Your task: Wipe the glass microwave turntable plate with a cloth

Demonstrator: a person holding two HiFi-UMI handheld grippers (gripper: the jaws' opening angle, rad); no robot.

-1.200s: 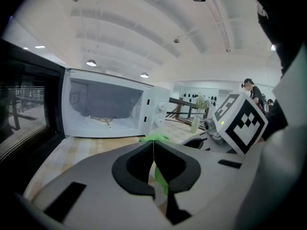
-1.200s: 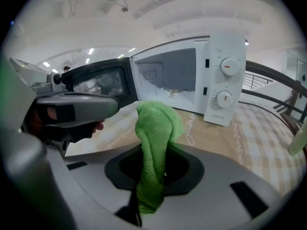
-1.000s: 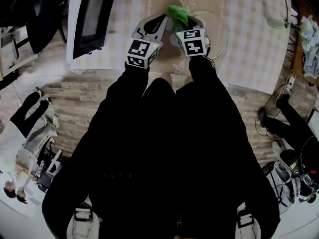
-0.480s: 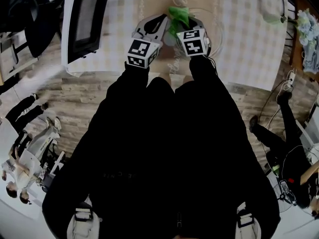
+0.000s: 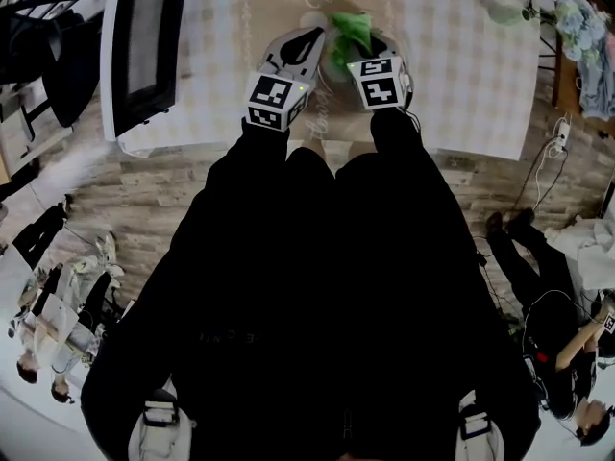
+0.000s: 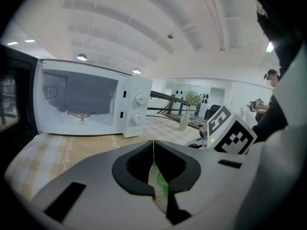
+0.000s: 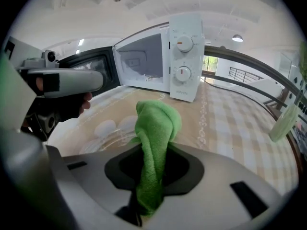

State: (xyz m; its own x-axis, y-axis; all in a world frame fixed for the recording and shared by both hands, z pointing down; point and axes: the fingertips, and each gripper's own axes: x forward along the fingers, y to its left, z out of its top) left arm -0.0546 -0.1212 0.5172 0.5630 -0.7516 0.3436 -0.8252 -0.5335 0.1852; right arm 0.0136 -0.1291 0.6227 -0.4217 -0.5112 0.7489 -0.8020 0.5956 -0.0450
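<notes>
My left gripper [image 6: 153, 147] is shut on a thin clear edge, the rim of the glass turntable plate [image 6: 160, 190]. From the right gripper view the plate [image 7: 108, 131] shows low at the left, its moulded bumps visible, just above the beige table runner. The right gripper [image 7: 153, 157] is shut on a green cloth [image 7: 156, 128], which sticks up out of the jaws in a bunched fold over the plate. In the head view both grippers [image 5: 288, 60] [image 5: 370, 51] sit side by side at the table's near edge, with the cloth [image 5: 351, 29] between them.
A white microwave [image 6: 86, 104] [image 7: 177, 56] stands on the table to the left with its door open; in the head view it lies at the left [image 5: 144, 46]. A pale green bottle [image 7: 283, 123] stands at the right. People are around the table on the wooden floor.
The head view has swung, bringing the microwave further into view. The plate's ring outline beside the right gripper no longer shows. Both grippers stay close together, still holding.
</notes>
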